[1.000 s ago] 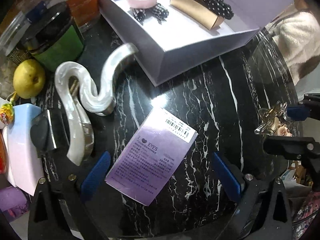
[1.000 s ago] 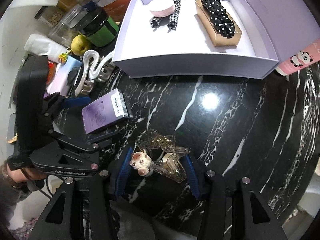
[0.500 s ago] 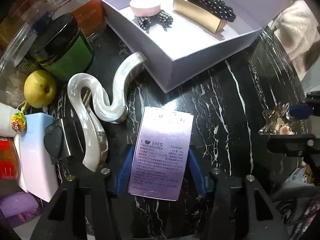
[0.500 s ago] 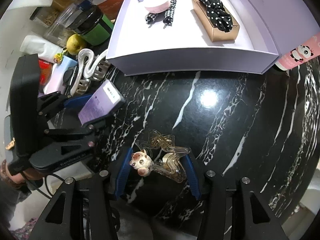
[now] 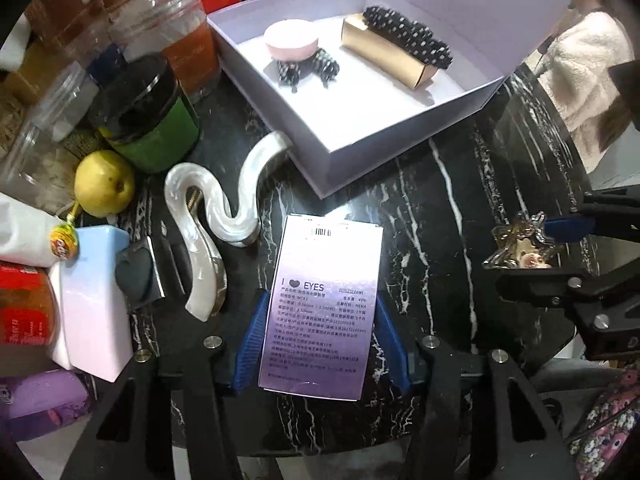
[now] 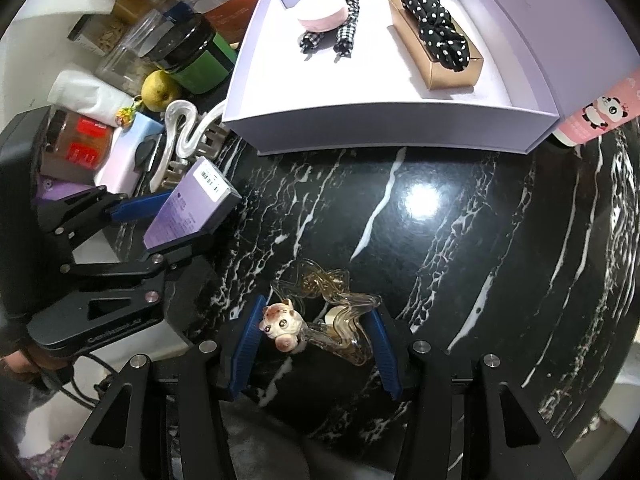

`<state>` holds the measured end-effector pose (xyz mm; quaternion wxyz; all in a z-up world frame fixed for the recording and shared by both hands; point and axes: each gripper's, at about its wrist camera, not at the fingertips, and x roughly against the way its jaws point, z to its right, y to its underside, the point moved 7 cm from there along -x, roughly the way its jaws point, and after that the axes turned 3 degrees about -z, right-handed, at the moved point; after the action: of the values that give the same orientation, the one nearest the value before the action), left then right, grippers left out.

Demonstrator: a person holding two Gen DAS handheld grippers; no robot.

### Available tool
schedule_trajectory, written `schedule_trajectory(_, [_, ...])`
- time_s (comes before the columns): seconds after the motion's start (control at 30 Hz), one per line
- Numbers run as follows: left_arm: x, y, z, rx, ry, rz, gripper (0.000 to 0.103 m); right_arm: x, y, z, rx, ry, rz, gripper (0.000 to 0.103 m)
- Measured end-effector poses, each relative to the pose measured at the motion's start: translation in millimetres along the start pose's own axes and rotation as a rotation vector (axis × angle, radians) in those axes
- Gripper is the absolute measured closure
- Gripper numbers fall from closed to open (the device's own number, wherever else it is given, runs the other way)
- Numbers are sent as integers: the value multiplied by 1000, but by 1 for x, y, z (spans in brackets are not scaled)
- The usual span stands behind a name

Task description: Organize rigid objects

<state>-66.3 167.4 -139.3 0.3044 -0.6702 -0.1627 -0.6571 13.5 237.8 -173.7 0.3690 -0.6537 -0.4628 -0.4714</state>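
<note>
Two grippers, each clamped on one item above the black marble surface point(image 6: 460, 248).
Left gripper point(image 5: 320, 332) has just closed its fingers on the purple contact-lens box point(image 5: 324, 304); right gripper point(image 6: 316, 340) pinches the clear hair claw point(image 6: 336, 316), near the open lavender box point(image 6: 392, 128).

I see open black marble tabletop point(image 6: 460, 240) centre and right, jars point(image 6: 188, 52) crowding the far left, the lavender box point(image 6: 392, 128) walling off the far side.

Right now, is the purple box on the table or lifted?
Lifted: the left gripper holds the purple box tilted, clear of the marble table.
</note>
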Motion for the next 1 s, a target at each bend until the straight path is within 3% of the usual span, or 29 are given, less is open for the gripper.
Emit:
schedule_trajectory(0.53, [40,-9,9,5,-9,59,51,24,0,-3,30,-11,54,52])
schedule_trajectory(1.0, [38,-34,18,12,25,47,51,37,-12,8,-6,-12,84,52])
